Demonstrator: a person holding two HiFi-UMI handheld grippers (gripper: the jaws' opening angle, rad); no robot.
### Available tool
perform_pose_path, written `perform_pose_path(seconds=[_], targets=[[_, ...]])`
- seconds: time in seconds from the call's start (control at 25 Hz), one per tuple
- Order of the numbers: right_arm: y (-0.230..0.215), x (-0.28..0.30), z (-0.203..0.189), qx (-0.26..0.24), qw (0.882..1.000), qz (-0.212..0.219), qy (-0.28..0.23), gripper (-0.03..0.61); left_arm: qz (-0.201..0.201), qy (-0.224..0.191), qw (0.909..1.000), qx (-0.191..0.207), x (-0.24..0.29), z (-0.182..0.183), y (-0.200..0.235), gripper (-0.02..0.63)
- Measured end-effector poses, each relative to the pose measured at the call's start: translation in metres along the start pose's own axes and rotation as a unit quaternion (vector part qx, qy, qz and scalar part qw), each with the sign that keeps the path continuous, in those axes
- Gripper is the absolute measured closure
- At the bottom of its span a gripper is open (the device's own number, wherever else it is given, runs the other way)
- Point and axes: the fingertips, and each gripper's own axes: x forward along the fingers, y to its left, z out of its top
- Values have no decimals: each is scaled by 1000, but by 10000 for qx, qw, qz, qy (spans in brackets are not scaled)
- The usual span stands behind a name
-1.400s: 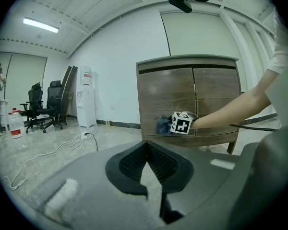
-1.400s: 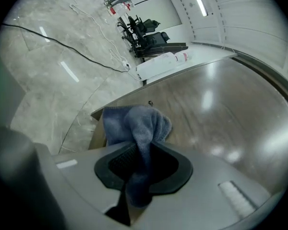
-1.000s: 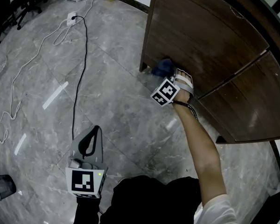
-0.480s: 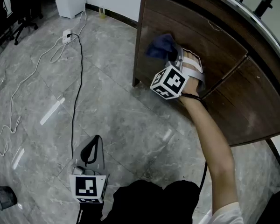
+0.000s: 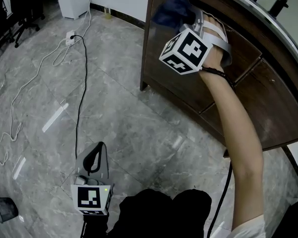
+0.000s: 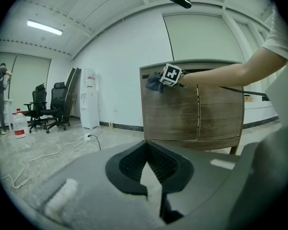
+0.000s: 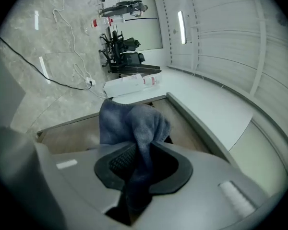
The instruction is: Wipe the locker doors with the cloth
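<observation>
Holding the blue cloth (image 7: 134, 121) pinched between its closed jaws, our right gripper (image 7: 144, 152) has it up against the left locker door (image 5: 171, 78). The cloth sits at that door's upper left corner, just under the top edge. Our left gripper (image 6: 146, 146) hangs low over the grey marble floor (image 5: 134, 118), well apart from the locker. Its jaws are brought together at the tips with nothing between them. A black cable (image 5: 82, 83) runs across the floor near it.
</observation>
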Motion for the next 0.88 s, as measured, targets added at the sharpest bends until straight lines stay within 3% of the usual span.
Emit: perform_pose_path(seconds=[0.16,0.36,0.6,0.76,0.88], targets=[[-17,4,7,-4,9996,-230,-147,506,31,-23,10000,49,4,-5,4,612],[14,9,10,-244,9992,-242,-181,506,-39,102,9999,1,11,-14,1,612],[91,21,8,-290,9993,222,-80,506,-19,231,9997,-31,19,-25,4,611],[156,24,-3,-749,9958,518,124,506,27,314,9995,-74,20,-31,8,611],[201,24,-10,-787,9932,823,242,506,35,385,9992,-99,21,-37,10,612]])
